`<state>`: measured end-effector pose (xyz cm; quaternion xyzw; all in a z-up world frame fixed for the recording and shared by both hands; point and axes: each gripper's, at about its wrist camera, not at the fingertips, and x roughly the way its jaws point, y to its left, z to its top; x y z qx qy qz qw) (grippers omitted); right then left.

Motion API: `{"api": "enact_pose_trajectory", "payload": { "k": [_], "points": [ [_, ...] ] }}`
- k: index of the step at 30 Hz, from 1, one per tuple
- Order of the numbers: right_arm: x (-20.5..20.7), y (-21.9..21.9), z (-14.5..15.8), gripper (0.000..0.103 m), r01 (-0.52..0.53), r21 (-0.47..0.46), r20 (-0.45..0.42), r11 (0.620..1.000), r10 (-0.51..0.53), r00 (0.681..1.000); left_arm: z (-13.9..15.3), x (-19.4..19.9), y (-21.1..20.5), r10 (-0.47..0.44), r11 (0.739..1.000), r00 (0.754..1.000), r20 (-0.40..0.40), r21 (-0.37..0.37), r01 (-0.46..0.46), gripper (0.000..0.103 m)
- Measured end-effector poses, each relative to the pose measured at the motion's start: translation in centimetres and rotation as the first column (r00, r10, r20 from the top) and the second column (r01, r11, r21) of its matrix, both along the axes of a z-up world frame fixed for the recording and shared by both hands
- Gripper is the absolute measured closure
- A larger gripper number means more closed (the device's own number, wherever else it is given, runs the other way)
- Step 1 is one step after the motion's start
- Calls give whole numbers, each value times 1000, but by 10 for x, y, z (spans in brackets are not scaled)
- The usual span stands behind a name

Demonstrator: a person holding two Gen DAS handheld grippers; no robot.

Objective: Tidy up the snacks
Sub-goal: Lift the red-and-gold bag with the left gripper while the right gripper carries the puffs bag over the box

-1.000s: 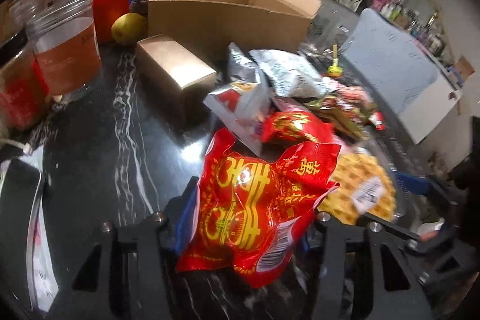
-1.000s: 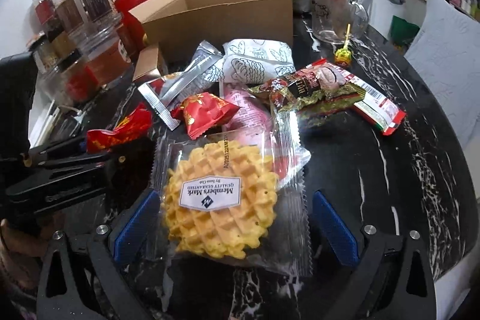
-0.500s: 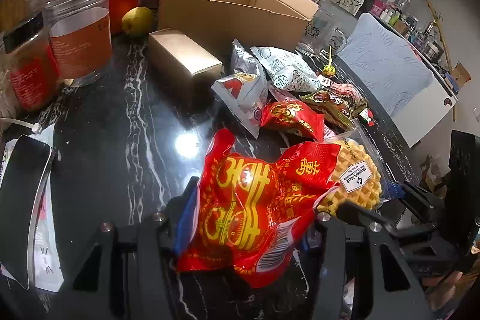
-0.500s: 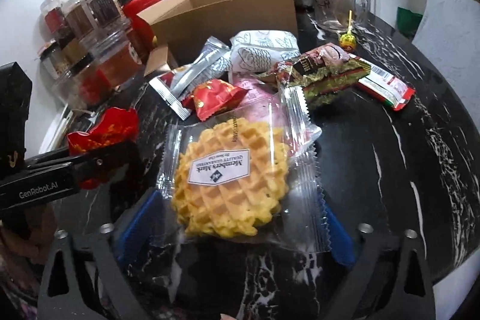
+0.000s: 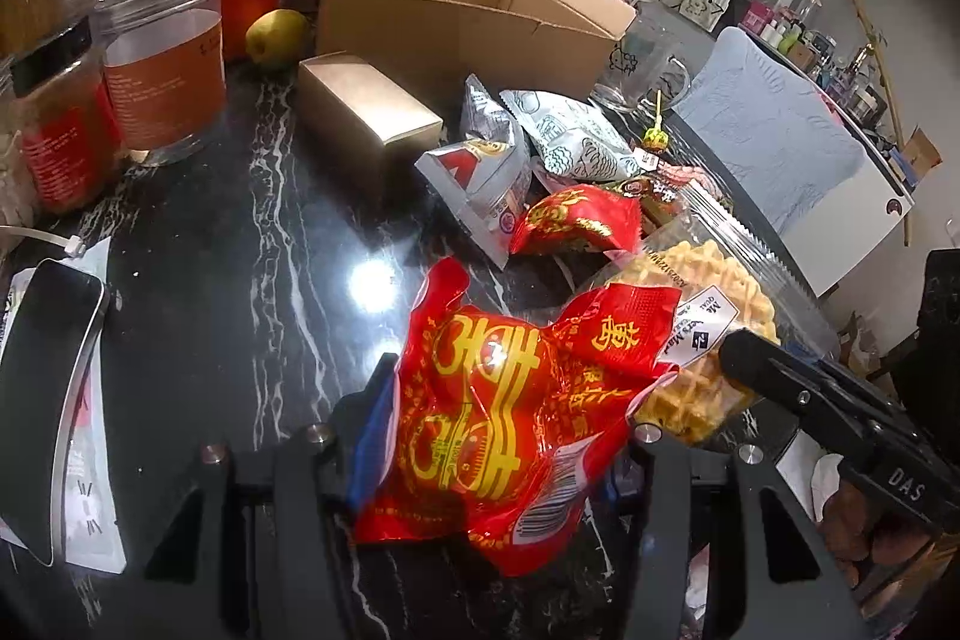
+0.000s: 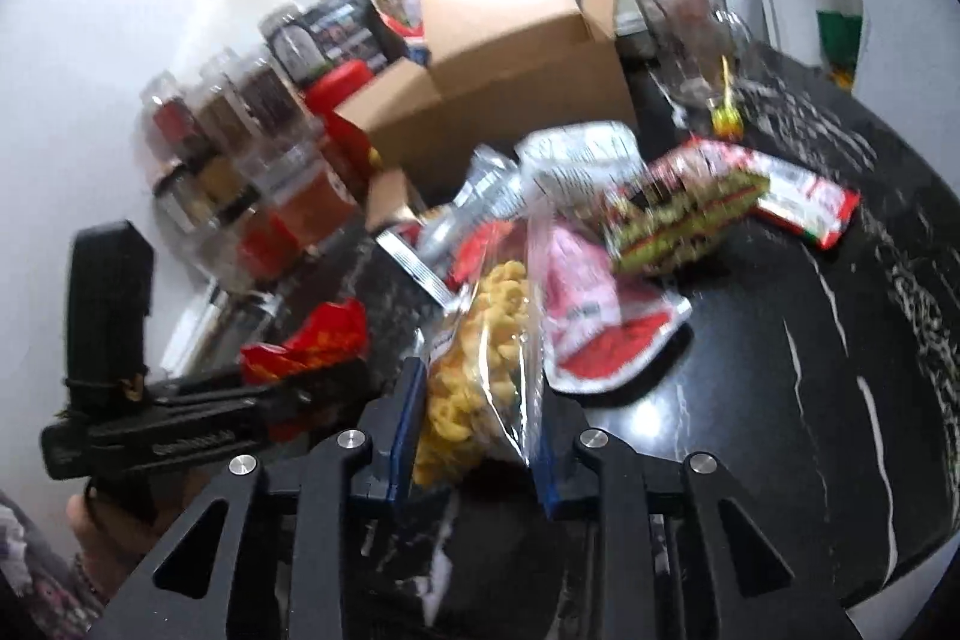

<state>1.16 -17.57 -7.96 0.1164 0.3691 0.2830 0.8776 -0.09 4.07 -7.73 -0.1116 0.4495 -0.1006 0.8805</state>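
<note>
My left gripper (image 5: pixel 498 436) clenches the red snack bag (image 5: pixel 510 424) in front of the open cardboard box (image 5: pixel 456 10). Only my right camera shows the right gripper (image 6: pixel 474 436) closing, pinching the waffle packet (image 6: pixel 480 358) edge-on; it's blurred.

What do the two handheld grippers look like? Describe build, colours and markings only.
Both the left gripper and the right gripper are black, angular frames with triangular cut-outs, silver round bolt heads and blue-lined jaws. White lettering runs along the side of each one's body. A patterned sleeve shows at the hand holding the left one.
</note>
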Motion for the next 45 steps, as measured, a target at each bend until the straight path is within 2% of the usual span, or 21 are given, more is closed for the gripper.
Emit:
{"api": "enact_pose_trajectory", "payload": {
  "k": [4,9,14,25,30,35,45],
  "points": [
    [-2,10,8,72,-10,-30,38,999,11,999,5,-4,2,7,1000,1000,16,3,-7,50],
    [-2,30,20,76,-10,-111,105,994,22,994,11,-9,10,33,999,999,31,2,-33,50],
    [-2,37,30,78,-6,-128,153,992,25,988,23,-12,20,61,998,996,61,6,-61,50],
    [-3,39,73,78,32,-153,293,988,15,956,72,-6,20,53,998,975,217,15,-58,50],
    [8,36,90,78,56,-169,345,984,6,939,98,9,15,40,999,960,276,-4,-41,50],
    [25,27,106,78,89,-158,386,983,-22,922,122,27,10,39,999,940,338,9,-45,50],
    [72,30,133,78,90,-145,468,985,-12,884,153,83,10,68,995,904,422,34,-90,50]
  ]
}}
